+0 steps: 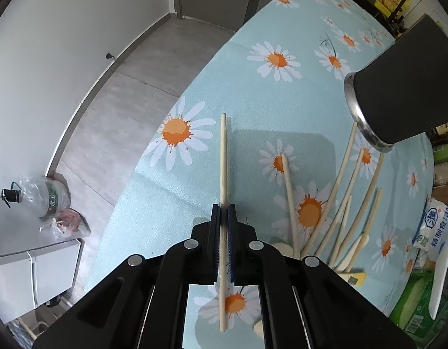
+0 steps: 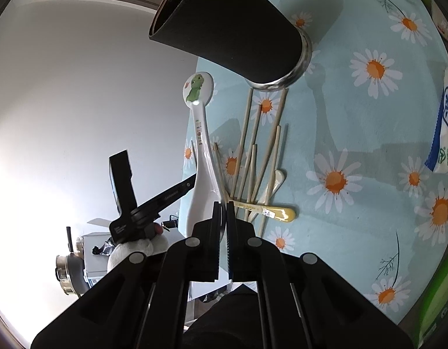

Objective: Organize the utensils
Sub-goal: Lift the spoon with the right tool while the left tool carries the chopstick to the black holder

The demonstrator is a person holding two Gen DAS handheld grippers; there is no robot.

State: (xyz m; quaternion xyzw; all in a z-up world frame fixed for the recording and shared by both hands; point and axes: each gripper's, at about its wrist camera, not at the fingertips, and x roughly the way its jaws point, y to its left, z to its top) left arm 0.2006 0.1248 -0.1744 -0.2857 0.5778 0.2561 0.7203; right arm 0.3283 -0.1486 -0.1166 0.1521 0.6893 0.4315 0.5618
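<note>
My left gripper is shut on a pale wooden chopstick, which runs straight ahead between the pads and out behind them, just above the daisy tablecloth. Several more chopsticks lie fanned out to its right, below the black utensil cup. My right gripper is shut on the rim of a white dinosaur spoon, held up over the table's left edge. The black cup stands beyond it. The chopstick pile, a yellow spoon and a small white spoon lie on the cloth.
A blue-and-white bag and green packages line the table's right side. The table's edge drops to a grey floor on the left. A black hand-held tool in a gloved hand shows left of the spoon.
</note>
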